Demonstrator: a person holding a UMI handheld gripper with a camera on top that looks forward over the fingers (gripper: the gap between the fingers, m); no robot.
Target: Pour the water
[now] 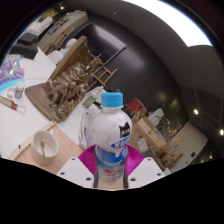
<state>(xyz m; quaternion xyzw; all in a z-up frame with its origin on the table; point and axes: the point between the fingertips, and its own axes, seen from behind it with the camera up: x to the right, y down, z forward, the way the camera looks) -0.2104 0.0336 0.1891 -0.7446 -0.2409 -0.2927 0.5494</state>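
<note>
A clear plastic water bottle (107,135) with a blue-and-white label and a light blue cap (112,99) stands upright between the fingers of my gripper (110,162), lifted above the table. Both magenta pads (88,158) press against its lower body, one on each side. To the left and below sits a white cup (45,143) on a wooden board (62,148); it is open at the top and I cannot tell what is inside.
A white table (22,118) runs off to the left with small items on it. A wooden rack-like structure (75,68) stands beyond the bottle, and cardboard boxes (152,128) are at the right. A bright ceiling light is overhead.
</note>
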